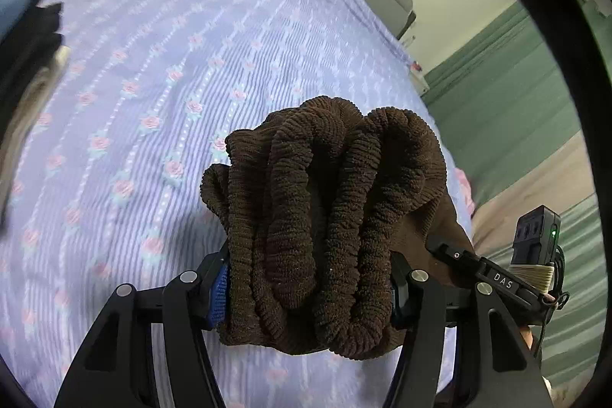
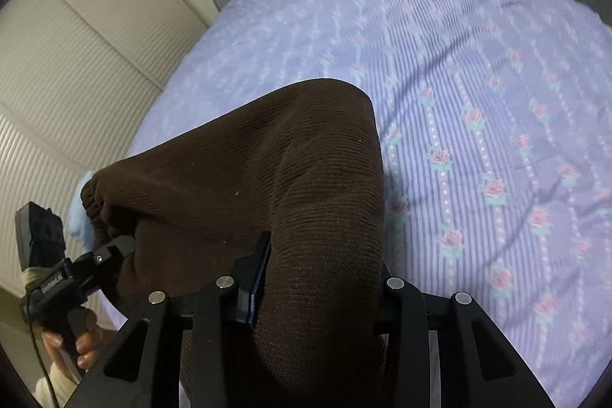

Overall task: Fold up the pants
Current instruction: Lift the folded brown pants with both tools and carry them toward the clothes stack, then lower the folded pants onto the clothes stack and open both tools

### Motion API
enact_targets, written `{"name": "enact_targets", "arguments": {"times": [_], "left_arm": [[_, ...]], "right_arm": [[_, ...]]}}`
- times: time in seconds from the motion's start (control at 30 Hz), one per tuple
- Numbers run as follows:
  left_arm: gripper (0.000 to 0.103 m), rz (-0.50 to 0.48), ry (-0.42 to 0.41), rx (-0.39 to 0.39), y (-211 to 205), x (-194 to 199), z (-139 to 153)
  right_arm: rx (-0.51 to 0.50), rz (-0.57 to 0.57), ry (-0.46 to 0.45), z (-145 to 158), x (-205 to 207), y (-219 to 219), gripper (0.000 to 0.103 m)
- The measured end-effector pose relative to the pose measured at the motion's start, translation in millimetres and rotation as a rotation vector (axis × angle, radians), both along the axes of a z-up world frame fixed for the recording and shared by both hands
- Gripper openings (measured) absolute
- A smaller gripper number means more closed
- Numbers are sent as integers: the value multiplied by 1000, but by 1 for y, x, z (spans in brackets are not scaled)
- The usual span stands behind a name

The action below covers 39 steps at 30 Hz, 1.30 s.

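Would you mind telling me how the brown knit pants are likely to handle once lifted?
Probably floppy: the brown knit pants bunch into soft ridges inside the left tool and drape over the right tool. The ribbed knit likely grips rather than slips. Loose parts should sag toward the bedspread.

Both grippers are black, with silver round pivot screws and blue pads. The right gripper [image 1: 493, 278] bears white "DAS" lettering and a green light.

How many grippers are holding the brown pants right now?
2. The left gripper has its fingers clamped on the bunched elastic waistband of the brown pants. The right gripper grips a smoother fold of the same garment, above the floral bedsheet.
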<state>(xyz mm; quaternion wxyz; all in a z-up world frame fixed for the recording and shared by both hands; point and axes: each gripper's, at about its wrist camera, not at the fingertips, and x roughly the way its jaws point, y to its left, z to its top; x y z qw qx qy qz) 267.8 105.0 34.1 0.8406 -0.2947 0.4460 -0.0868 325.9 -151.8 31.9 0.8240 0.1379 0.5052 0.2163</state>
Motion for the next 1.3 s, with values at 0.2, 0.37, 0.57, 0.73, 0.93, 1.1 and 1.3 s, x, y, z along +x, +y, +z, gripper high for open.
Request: {"name": "enact_targets", "arguments": {"times": [0.2,0.37,0.57,0.73,0.93,1.1,1.3], "left_arm": [[60,76,-26,18,12,-56,50],[60,137,-22,39,34,-94,81],[60,218,-49,60,82,-131,112],[60,245,-65,57,143,-153,123],[60,235,-64,81,229,-163,133],[60,235,-72,116,297,-163,139],[61,236,-117,149,360,-145,142]], "right_arm": [[-4,64,-41,52,-39,17,39],[10,143,-44,88,-65,52,39],[22,235,-59,120,-90,105,39],[20,273,-83,141,-106,169,39],[34,265,-76,149,-124,254,39],[64,249,-68,149,-124,315,39],[72,253,-116,157,-109,376,39]]}}
